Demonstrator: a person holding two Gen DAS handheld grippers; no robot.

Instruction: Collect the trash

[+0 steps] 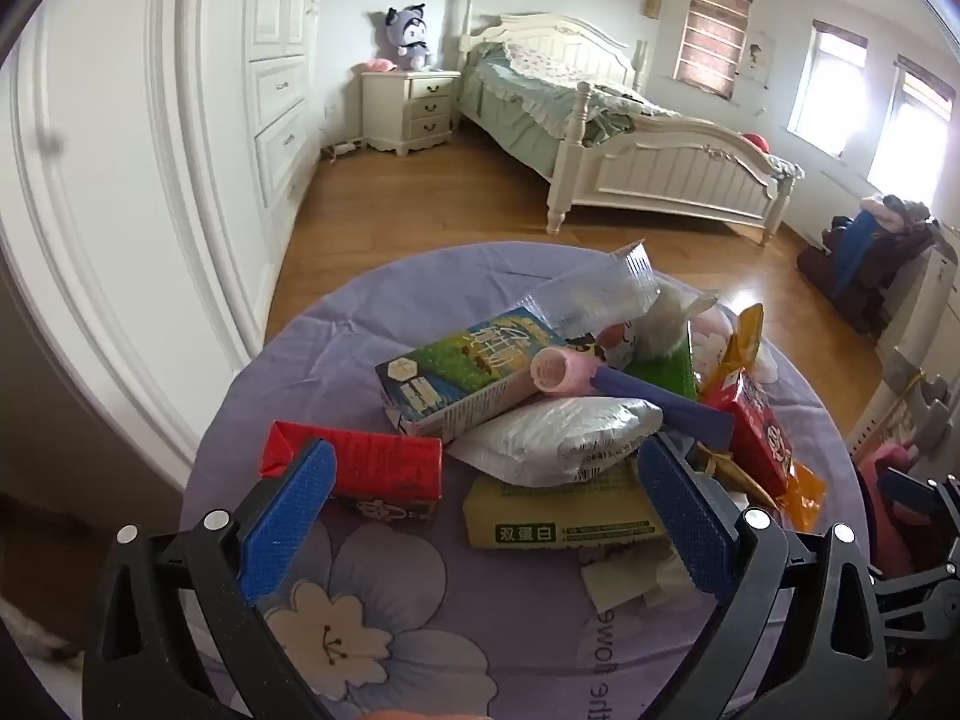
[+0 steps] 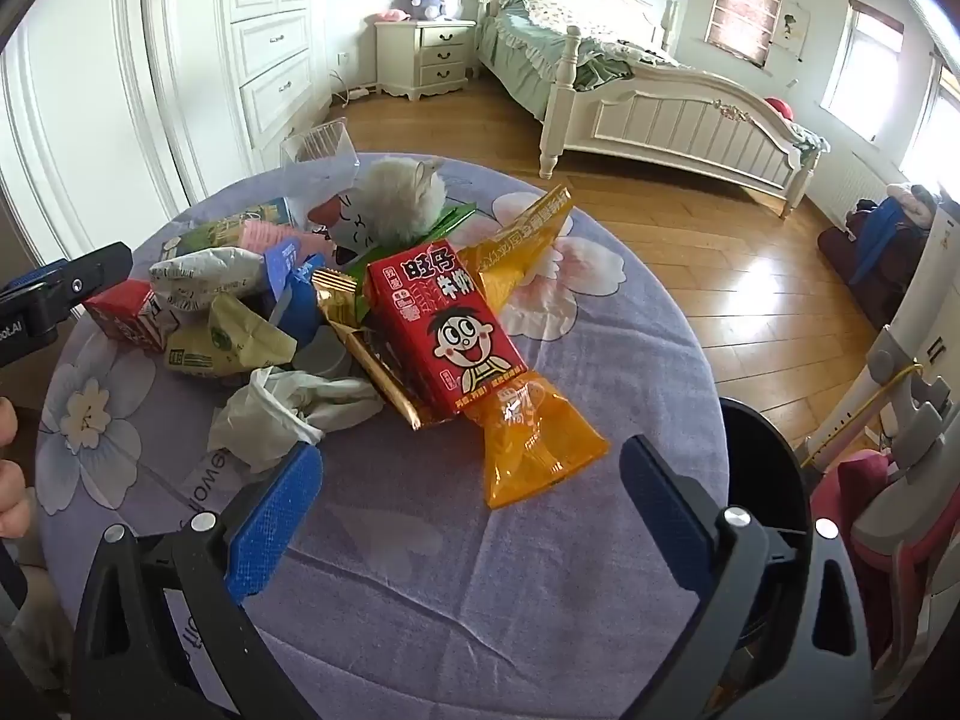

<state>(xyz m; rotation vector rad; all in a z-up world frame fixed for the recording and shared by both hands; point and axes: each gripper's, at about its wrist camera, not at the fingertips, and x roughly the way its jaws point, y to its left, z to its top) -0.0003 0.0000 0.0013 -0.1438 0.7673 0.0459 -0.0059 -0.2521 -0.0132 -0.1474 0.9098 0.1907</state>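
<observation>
On a round table draped in a lilac flowered cloth (image 1: pixel 372 312), the trash lies heaped. At the left the left gripper (image 1: pixel 486 510) hangs with jaws spread wide, holding nothing — a red carton (image 1: pixel 384 468) just past its left pad, a yellow wrapper (image 1: pixel 558 516) and silver pouch (image 1: pixel 564 438) between the pads. Rightward, the right gripper (image 2: pixel 468 510) is equally wide and empty, above bare cloth; ahead lie a red milk carton (image 2: pixel 444 330) atop an orange wrapper (image 2: pixel 534 444), crumpled white plastic (image 2: pixel 282 414) to their left. A dark bin (image 2: pixel 762 462) — possibly a trash can — sits beside the table's right edge.
</observation>
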